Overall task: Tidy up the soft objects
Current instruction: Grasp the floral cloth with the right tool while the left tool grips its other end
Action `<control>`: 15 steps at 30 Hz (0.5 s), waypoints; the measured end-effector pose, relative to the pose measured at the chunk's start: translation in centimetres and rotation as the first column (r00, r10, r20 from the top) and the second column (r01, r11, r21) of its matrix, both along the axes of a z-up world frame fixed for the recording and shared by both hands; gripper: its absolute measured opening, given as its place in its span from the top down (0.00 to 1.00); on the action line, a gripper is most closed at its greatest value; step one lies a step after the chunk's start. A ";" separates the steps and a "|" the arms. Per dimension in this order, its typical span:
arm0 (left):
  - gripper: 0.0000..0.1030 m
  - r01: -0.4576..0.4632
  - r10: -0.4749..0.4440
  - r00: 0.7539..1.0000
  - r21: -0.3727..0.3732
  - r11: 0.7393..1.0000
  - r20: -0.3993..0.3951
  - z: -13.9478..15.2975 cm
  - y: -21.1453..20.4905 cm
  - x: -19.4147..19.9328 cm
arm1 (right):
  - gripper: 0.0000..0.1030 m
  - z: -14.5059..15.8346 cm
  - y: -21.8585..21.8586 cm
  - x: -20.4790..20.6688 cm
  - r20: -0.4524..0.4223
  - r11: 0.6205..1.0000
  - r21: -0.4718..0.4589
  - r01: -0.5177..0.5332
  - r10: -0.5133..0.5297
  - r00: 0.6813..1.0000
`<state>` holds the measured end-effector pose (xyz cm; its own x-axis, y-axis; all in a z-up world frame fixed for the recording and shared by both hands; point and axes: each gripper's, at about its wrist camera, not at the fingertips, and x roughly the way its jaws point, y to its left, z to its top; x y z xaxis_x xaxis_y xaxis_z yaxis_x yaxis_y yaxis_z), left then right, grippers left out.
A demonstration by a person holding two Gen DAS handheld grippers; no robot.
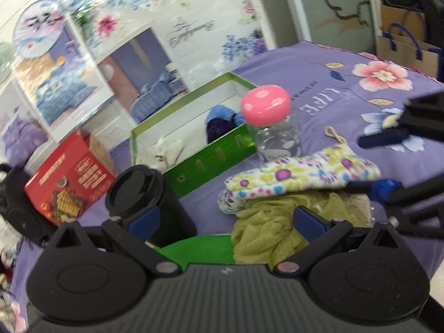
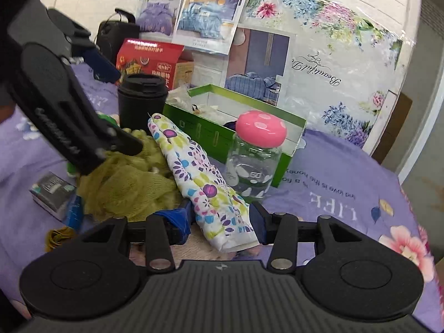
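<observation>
A floral oven mitt lies tilted over an olive mesh cloth on the purple bedspread. My right gripper is shut on the mitt's cuff end, with a blue pad against each side. In the left wrist view the mitt reaches to the right, where those fingers hold it. My left gripper is wide open and holds nothing. It hovers low over the olive cloth, its right pad just above it. The open green box behind holds blue and purple fluffy items and a white plush.
A clear jar with a pink spotted lid stands against the box's front corner. A black lidded cup stands by my left pad, with a red carton beyond it. A small grey box lies left of the cloth. Packaged bedding lines the back.
</observation>
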<state>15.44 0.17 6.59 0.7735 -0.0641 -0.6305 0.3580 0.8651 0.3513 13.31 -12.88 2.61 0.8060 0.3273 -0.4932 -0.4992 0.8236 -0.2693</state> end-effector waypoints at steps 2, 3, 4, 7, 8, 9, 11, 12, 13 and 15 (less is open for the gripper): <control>0.01 0.049 -0.049 0.999 -0.006 0.999 -0.007 0.1 -0.3 0.2 | 0.71 0.4 -0.5 0.9 0.013 1.000 0.005 0.025 -0.025 1.000; 0.01 0.067 -0.067 0.998 -0.015 0.998 -0.013 0.2 -0.3 0.4 | 0.71 0.6 -0.8 1.3 0.005 0.999 0.018 0.032 -0.032 0.999; 0.01 0.081 -0.082 0.996 -0.026 0.996 -0.020 0.3 -0.4 0.7 | 0.71 0.8 -1.1 1.6 -0.018 0.999 0.041 0.028 -0.027 0.999; 0.01 0.108 -0.110 0.993 -0.041 0.993 -0.047 0.4 -0.4 1.6 | 0.71 0.5 -1.5 1.7 -0.086 0.996 0.083 -0.018 0.025 0.996; 0.01 0.119 -0.121 0.991 -0.037 0.992 -0.057 0.3 -0.3 1.9 | 0.71 0.2 -1.5 1.6 -0.089 0.996 0.083 -0.027 0.035 0.995; 0.01 0.129 -0.130 0.989 -0.030 0.991 -0.065 0.2 -0.3 2.2 | 0.70 0.0 -1.5 1.5 -0.087 0.997 0.077 -0.029 0.036 0.996; 0.01 0.145 -0.146 0.986 -0.019 0.989 -0.078 0.0 -0.5 2.8 | 0.70 -0.4 -1.4 1.8 -0.090 0.998 0.062 -0.032 0.038 0.995; 0.01 0.156 -0.157 0.983 -0.024 0.987 -0.093 0.0 -0.7 3.2 | 0.70 -0.7 -1.4 2.3 -0.098 0.998 0.059 -0.033 0.039 0.994; 0.01 0.169 -0.172 0.979 -0.038 0.985 -0.110 0.0 -0.9 3.5 | 0.70 -0.8 -1.4 2.6 -0.104 0.998 0.054 -0.034 0.039 0.994; 0.01 0.209 -0.218 0.965 -0.071 0.975 -0.144 0.0 -1.3 4.0 | 0.70 -1.1 -1.2 3.3 -0.110 0.998 0.041 -0.044 0.049 0.993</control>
<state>19.41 -1.16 6.56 0.6354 -0.2550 -0.7289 0.5814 0.7792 0.2341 16.62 -14.08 1.46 0.7303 0.3836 -0.5652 -0.5624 0.8073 -0.1788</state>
